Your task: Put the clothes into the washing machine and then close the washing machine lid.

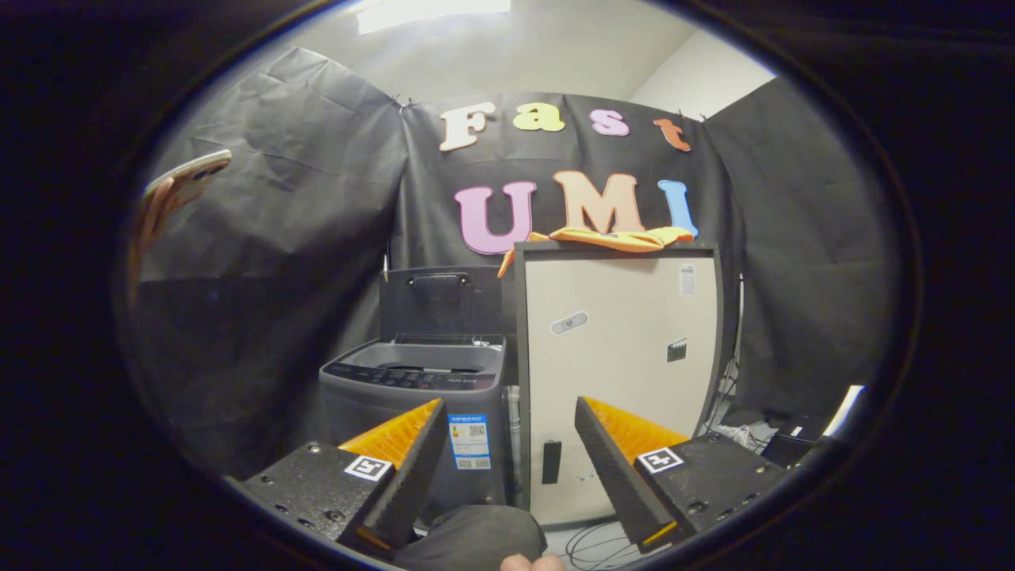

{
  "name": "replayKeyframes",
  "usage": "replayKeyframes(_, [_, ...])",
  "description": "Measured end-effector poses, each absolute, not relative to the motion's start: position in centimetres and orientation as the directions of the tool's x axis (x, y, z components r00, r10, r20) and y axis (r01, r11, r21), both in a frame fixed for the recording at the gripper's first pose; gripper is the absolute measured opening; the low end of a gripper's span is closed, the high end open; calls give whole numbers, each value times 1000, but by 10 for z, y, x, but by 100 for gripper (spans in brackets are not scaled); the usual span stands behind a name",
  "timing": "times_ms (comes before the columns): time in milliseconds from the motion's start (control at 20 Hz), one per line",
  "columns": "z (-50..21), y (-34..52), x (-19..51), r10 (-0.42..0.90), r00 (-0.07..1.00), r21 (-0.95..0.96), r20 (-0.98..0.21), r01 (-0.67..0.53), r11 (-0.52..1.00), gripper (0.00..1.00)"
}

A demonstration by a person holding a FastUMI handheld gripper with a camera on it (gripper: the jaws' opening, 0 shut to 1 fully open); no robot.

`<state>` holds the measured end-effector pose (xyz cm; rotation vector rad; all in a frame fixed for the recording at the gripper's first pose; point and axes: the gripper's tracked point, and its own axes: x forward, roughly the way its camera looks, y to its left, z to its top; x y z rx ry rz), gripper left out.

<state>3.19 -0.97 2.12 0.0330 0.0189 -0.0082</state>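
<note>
An orange piece of clothing (618,237) lies on top of a tall pale cabinet (618,341), well beyond my fingers. Left of that cabinet stands a grey top-loading washing machine (412,388) with its dark lid (438,300) raised upright at the back, so the drum opening shows. My gripper (507,416) is open with nothing between its fingers, held low and some distance back from both the machine and the cabinet. The gap between the fingers frames the seam where machine and cabinet meet.
Cables (595,543) lie on the floor in front of the cabinet. More wires and dark gear (781,440) sit on the floor to the right. A hand holding a phone (178,190) is up at the left. A dark trouser knee (476,535) shows just below the fingers.
</note>
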Motion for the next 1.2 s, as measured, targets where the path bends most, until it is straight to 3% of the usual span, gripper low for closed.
replayKeyframes(800, [101,-73,115,-87,994,18,-64,88,996,97])
replayKeyframes(1200, [159,-114,190,-123,987,19,-100,126,992,97])
